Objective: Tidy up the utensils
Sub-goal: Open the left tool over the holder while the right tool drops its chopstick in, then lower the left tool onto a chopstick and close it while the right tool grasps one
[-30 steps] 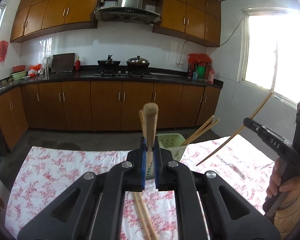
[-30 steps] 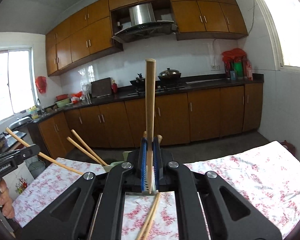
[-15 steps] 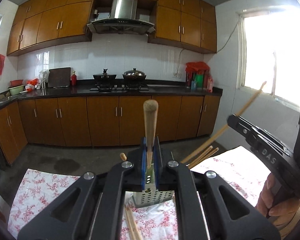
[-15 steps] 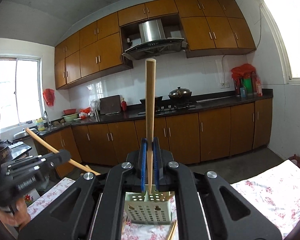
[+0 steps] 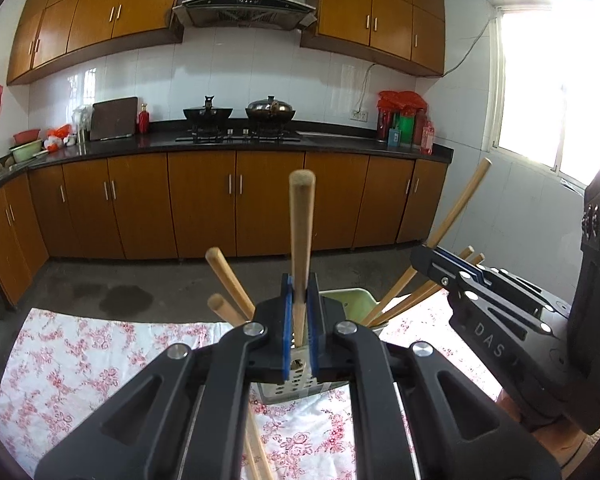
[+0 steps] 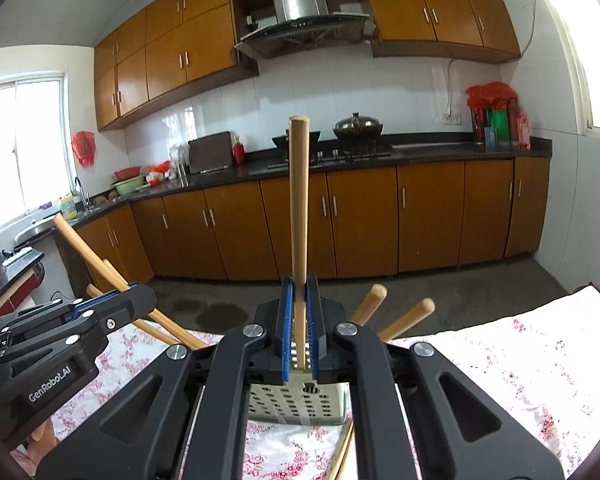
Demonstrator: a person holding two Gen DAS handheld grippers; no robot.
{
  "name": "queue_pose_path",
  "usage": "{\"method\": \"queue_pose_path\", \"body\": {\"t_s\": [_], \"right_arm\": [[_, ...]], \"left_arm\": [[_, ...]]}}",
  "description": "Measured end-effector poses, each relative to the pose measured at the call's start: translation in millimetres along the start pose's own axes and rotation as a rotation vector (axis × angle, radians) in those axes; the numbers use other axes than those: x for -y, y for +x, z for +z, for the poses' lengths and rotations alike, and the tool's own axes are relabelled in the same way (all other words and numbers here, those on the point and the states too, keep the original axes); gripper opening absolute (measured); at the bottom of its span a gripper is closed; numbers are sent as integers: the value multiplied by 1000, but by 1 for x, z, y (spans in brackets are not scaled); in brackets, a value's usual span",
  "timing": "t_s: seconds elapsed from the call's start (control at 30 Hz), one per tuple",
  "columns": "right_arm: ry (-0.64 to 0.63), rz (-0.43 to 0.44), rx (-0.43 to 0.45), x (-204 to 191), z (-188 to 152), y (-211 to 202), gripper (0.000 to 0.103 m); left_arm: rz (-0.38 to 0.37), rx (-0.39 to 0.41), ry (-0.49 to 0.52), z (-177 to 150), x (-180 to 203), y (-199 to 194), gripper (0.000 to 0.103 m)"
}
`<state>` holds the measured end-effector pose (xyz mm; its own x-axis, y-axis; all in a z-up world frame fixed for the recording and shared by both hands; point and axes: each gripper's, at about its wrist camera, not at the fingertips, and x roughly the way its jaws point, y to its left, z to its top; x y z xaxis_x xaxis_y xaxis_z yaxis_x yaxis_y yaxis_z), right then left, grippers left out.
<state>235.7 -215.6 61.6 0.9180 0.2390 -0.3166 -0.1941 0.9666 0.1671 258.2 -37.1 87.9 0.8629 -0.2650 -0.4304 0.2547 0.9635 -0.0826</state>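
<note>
Chopsticks are the matter here — one stands upright, clamped between the blue pads of the left gripper, and another stands likewise in the right gripper. Both grippers sit close together just above a pale perforated holder on a floral cloth, the right one at the left camera's right edge. Several chopsticks already lean out of the holder; loose ones lie on the cloth beneath the grippers.

Bright window glare, sharp focus, fisheye-warped edges
</note>
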Motion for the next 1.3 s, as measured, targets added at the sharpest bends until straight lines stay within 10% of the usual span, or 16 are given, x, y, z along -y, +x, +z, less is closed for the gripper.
{"method": "queue_pose_path", "body": {"t_s": [0.17,0.53,0.9,1.3], "right_arm": [[-2,-9,0,-4,5,-8,39],[5,-105,59,17,1,-81,46],[130,-16,-515,33,-156,-18,18],[84,-118,-546,30,-181,-6,8]], "left_arm": [[5,15,-21,3,-7,-5,27],[82,107,-64,-9,-33,-87,52],[219,-259,-142,-151,-76,-47,50],[135,-390,-136,-200,-47,-19,32]]}}
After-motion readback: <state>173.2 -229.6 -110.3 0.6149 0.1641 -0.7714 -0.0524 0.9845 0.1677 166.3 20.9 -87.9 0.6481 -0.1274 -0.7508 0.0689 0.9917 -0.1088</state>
